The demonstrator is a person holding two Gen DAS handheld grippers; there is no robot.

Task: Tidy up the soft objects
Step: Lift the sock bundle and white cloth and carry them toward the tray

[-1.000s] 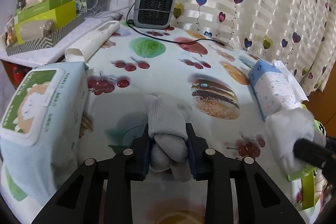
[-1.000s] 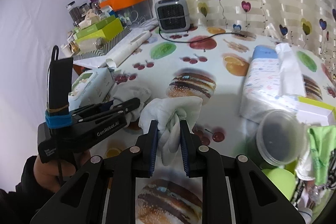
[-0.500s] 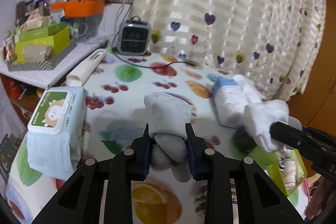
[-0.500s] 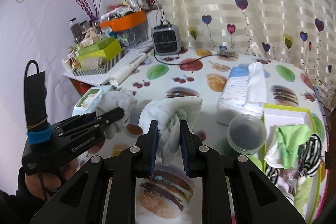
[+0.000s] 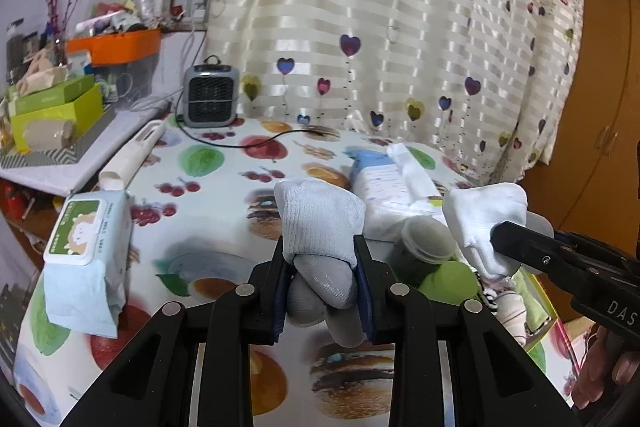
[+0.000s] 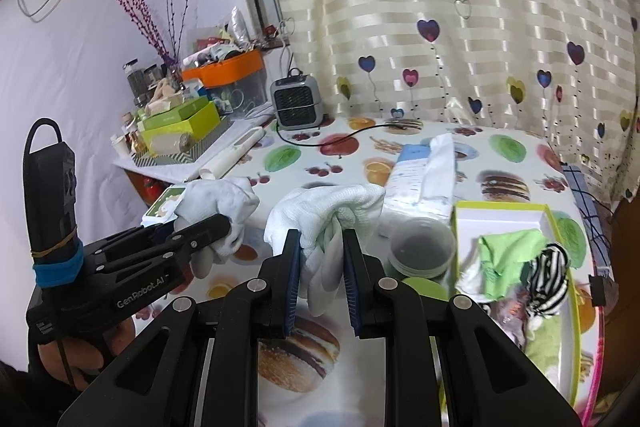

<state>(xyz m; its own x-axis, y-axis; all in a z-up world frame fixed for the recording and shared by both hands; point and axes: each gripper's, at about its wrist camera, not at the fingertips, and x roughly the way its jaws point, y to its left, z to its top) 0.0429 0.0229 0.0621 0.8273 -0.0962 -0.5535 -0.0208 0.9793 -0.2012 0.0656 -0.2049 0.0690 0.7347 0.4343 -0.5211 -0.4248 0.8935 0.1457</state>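
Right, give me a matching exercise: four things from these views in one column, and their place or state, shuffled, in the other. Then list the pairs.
Things
1. grey-toed sock
2. white sock
3. wet wipes pack
4. striped sock

Place or state
A. lying in the green-rimmed box
B. clamped in the right gripper
C. resting on the table, near its left edge
D. clamped in the left gripper

Pairs: 1-D, 2-B, 3-C, 4-A
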